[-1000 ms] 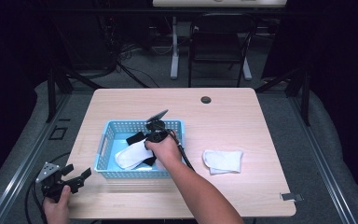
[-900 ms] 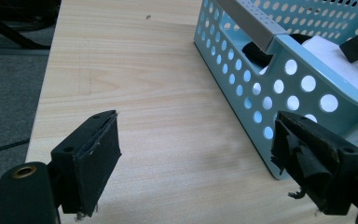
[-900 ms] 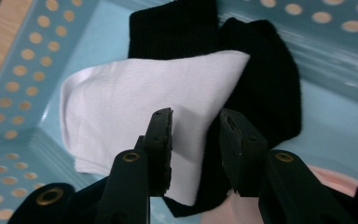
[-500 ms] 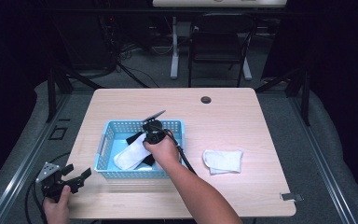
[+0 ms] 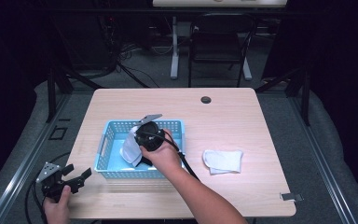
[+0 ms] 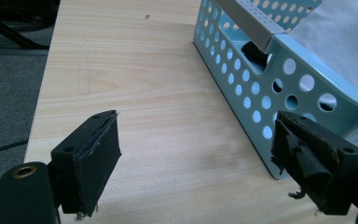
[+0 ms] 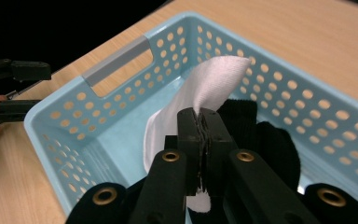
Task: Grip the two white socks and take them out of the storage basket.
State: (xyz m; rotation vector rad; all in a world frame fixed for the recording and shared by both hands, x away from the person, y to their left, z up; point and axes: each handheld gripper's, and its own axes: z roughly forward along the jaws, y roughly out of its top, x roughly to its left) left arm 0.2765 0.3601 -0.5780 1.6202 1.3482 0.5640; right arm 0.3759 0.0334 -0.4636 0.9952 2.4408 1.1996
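Your right claw is over the blue basket, jaws clenched on a white sock. In the right gripper view the sock is pinched edge-on between the two pads, its free end arching up and away over the basket's inside, with a small tuft of white poking out below the jaws. Just beside the sock, inside the basket, lies a black sock, bunched against the wall on the side away from the handle slot. From the high view the white sock hangs at the middle of the basket, under your right hand.

Your left claw is released, jaws spread wide with nothing between them. It sits off the basket's near left corner, low above the tabletop, one jaw close to the basket wall.

Another white sock lies flat on the tabletop to the right of the basket, apart from it.
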